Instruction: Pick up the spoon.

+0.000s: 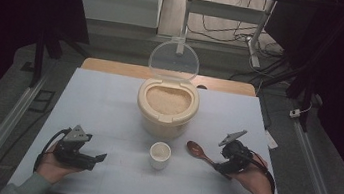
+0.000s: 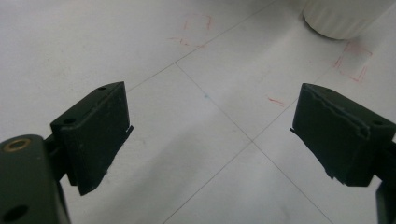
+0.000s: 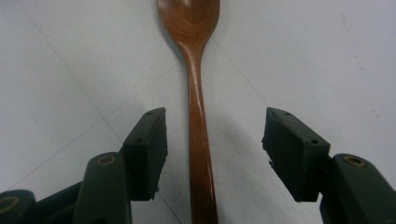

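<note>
Here the right claw (image 3: 212,154) gapes empty astride the wooden spoon (image 3: 196,107) at the frame's centre, risking skidding its thin handle across the surface (image 3: 327,56), while the left claw (image 2: 210,140) idles open.

The counter (image 1: 109,99) is seen from above the near side, looking forward and down; the left tool (image 2: 210,135) view is held close over the counter, facing the cup (image 2: 343,18); the right tool (image 3: 212,149) view looks closely along the spoon (image 3: 196,93), shared with the high view.
</note>
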{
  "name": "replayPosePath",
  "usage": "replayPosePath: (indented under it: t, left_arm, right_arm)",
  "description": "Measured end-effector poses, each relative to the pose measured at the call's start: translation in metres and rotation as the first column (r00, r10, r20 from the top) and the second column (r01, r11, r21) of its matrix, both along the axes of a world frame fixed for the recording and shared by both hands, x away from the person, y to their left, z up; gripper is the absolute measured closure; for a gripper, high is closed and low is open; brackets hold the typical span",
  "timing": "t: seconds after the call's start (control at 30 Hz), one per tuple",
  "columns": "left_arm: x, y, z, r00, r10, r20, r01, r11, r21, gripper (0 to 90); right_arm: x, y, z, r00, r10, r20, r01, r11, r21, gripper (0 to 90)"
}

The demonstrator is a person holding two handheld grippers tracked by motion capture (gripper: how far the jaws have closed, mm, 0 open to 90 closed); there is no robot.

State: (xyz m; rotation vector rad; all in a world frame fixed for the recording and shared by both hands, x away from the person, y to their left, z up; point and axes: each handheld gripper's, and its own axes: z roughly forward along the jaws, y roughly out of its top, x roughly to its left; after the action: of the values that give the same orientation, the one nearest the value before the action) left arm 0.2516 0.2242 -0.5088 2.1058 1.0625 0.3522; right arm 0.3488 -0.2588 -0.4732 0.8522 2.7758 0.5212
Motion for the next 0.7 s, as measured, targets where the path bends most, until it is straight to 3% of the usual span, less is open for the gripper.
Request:
replayPosePath:
  t: [0.3,0.7]
  left_arm:
    - [0.0,0.0,-0.001,1.0,-0.003,-0.003,0.003,1.0,0.004,10.9]
    - [0.0,0.0,-0.001,1.0,-0.004,-0.005,0.004,1.0,0.007,10.9]
  right_arm:
    - [0.004,0.004,-0.01,0.9995,0.011,-0.031,-0.011,1.0,-0.01,46.3]
    - [0.007,0.014,-0.016,0.9953,0.073,-0.063,-0.077,0.995,-0.061,64.5]
